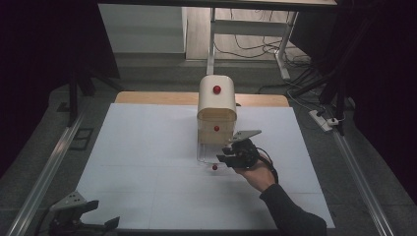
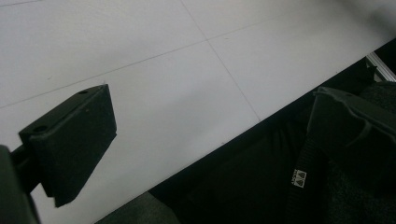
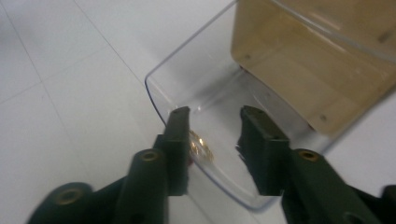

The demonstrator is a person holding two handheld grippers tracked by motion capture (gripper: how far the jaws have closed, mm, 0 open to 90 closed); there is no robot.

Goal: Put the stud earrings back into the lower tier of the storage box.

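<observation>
Surface: we are working over a white-topped bench (image 1: 147, 162).
Right gripper (image 3: 214, 133): jaws apart, straddling the clear plastic drawer (image 3: 196, 88) of the cream wooden box (image 1: 217, 105).
Left gripper (image 1: 78, 219): resting idle, jaws apart.
Progress: drawer seems pulled out; no grip made yet.

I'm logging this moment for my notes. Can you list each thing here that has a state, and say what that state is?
Bread box: upright on the table, its clear door folded down open onto the white surface.
Red knob: low at the open door's front edge, beside the right gripper.
Right gripper: open, jaws either side of the door's edge.
Left gripper: open, at the table's near left corner, holding nothing.
</observation>
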